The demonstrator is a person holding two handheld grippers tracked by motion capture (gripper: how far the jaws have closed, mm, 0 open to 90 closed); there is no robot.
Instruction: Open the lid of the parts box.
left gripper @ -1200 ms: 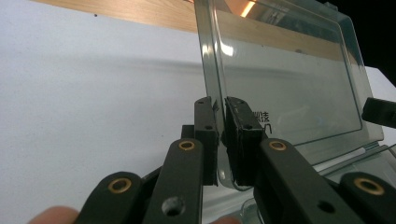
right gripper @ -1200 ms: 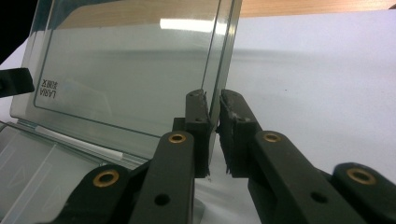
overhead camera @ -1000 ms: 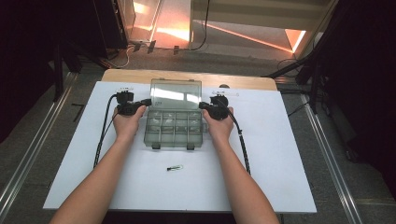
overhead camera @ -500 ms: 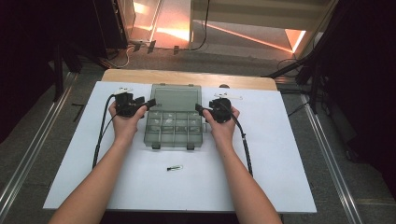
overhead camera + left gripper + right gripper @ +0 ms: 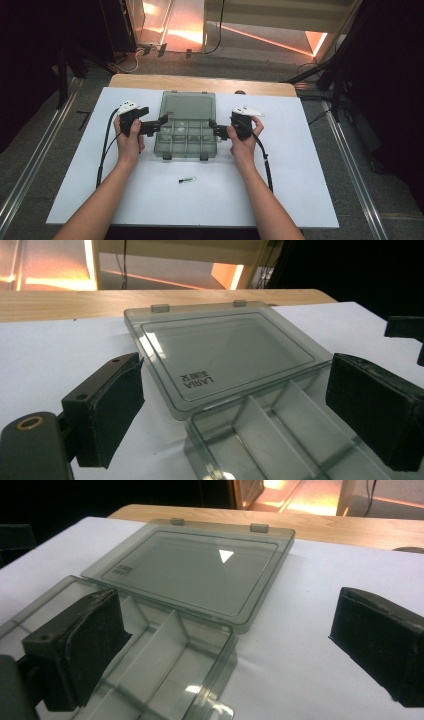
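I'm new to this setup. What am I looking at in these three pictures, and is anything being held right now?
A person sits at a white table with a hand-held clamp tool in each hand. The high view looks down from above. The other two pictures come from cameras riding on each tool, looking along its black jaws. The left gripper and right gripper flank a clear compartment box with its lid folded flat behind it. Both sets of jaws have just been opening and hold nothing. A small dark pin lies in front of the box.

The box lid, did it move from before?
Yes. The lid has swung back from upright and lies flat on the white table, behind the compartment tray.
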